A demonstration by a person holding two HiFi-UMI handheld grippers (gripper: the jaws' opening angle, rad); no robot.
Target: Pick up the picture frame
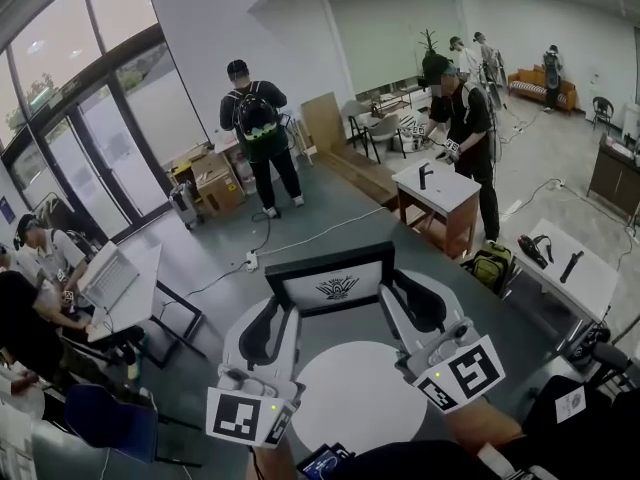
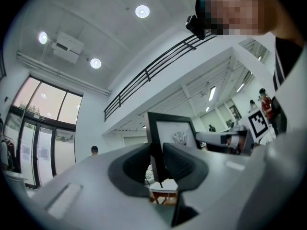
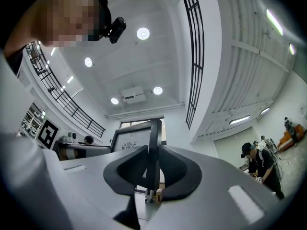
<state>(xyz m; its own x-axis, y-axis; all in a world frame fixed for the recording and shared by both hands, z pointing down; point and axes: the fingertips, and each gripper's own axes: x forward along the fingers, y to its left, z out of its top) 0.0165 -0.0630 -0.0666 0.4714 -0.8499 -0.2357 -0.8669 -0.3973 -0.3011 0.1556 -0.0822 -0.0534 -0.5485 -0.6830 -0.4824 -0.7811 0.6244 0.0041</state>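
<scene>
Holding: the picture frame (image 1: 335, 283) is carried between both grippers, upright, printed side turned toward the person.
Left gripper (image 1: 272, 313): clenched on the frame's left rail. Its own view shows the black rail pinched between both pads (image 2: 134, 164), no gap visible.
Right gripper (image 1: 403, 303): clenched on the right rail the same way. The rail sits edge-on between the pads and both press on it.
Frame location: in the air, touching only the jaws. The head view puts it just past the far rim of the round white table (image 1: 350, 408), with floor (image 1: 330, 218) behind it. Both gripper views show ceiling (image 2: 120, 37) behind it, so it looks raised well clear.
Attitude: close to level, right end slightly higher in the head view.
Done (judged): both grasps made, frame off any support. Pickup reads as essentially complete.
Left (judged): nothing the task sentence names beyond keeping hold. No set-down or hand-off is stated.
Risk (judged): the grip is on narrow rails only, so hands pulling apart or twisting unevenly could rack the frame or let a rail slide out.
Surroundings: people (image 1: 258, 118) stand near small tables (image 1: 437, 188) farther back, well apart from the frame, not involved.
</scene>
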